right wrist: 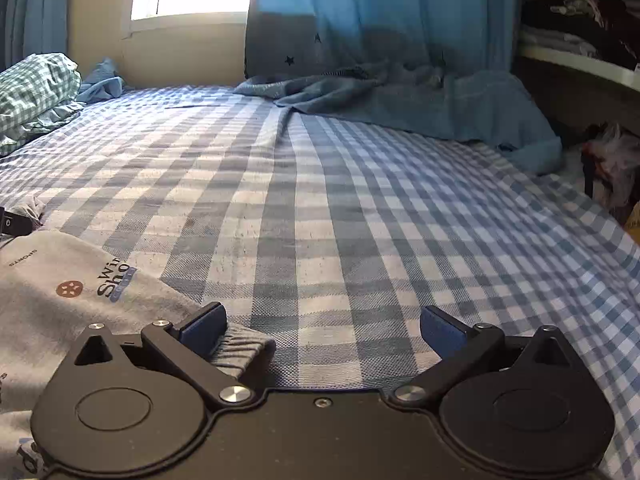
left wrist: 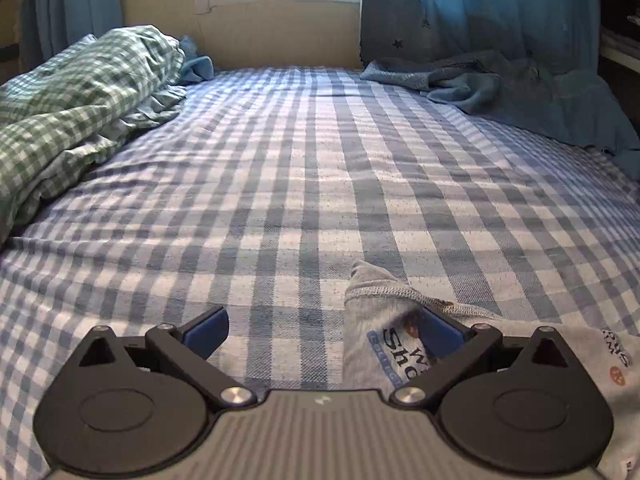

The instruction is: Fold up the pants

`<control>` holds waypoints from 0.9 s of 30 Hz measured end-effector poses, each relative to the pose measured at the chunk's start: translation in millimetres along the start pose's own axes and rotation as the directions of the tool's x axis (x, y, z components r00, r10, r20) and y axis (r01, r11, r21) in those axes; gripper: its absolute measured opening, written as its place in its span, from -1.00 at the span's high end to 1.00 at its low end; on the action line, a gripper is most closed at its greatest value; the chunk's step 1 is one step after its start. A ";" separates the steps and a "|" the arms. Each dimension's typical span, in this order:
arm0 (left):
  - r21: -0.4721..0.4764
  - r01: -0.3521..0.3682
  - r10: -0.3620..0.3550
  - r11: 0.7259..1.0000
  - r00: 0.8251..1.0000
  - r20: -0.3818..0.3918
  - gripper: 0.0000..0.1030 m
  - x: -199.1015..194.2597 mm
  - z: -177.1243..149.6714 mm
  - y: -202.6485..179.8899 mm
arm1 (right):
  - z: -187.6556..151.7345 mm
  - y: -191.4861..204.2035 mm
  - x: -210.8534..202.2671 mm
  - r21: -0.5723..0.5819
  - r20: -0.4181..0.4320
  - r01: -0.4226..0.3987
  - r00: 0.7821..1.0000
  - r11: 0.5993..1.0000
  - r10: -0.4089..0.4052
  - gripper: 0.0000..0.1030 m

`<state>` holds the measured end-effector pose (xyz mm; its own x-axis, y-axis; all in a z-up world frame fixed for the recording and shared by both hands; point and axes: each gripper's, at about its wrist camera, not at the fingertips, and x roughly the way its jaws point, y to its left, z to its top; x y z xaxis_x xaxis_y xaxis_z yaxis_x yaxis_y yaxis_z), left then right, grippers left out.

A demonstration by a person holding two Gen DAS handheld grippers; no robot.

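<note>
The pants are light grey with printed logos and lie on the blue checked bedsheet. In the left wrist view the pants [left wrist: 384, 320] lie at lower right, a hemmed corner poking up by the right finger. My left gripper [left wrist: 320, 330] is open, low over the sheet, with the fabric edge between and under its right finger. In the right wrist view the pants [right wrist: 52, 292] lie at lower left, their ribbed waistband [right wrist: 244, 350] under the left finger. My right gripper [right wrist: 322, 328] is open and holds nothing.
A green checked duvet [left wrist: 76, 96] is bunched at the far left. A blue curtain [right wrist: 384, 12] hangs at the back right, its end and a blue cloth [right wrist: 420, 100] heaped on the bed. Shelves with clothes [right wrist: 580, 20] stand right. The bed's right edge [right wrist: 624, 240] drops off.
</note>
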<state>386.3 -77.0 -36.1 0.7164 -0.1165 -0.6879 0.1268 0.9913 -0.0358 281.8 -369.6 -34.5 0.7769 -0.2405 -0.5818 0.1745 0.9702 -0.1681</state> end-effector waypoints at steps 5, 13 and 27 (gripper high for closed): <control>0.049 0.011 -0.012 0.999 1.000 0.028 -1.00 -52.1 -31.2 6.1 | -7.5 10.0 -59.0 -0.004 0.043 -0.006 0.999 1.000 0.006 -0.99; -0.039 0.031 -0.033 0.999 0.998 -0.048 -0.99 -71.5 -87.5 25.8 | -54.8 27.9 -86.9 -0.005 0.005 0.018 1.000 1.000 -0.018 -0.99; -0.096 0.035 -0.047 0.995 0.992 -0.121 -0.99 -87.0 -103.8 33.1 | -75.3 34.6 -107.4 0.113 -0.088 0.015 0.996 0.993 -0.005 -0.99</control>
<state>257.0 -27.7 -52.6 0.6213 -0.1543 -0.7683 0.0857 0.9879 -0.1291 158.9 -312.4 -37.8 0.7196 -0.2474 -0.6489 0.2538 0.9634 -0.0858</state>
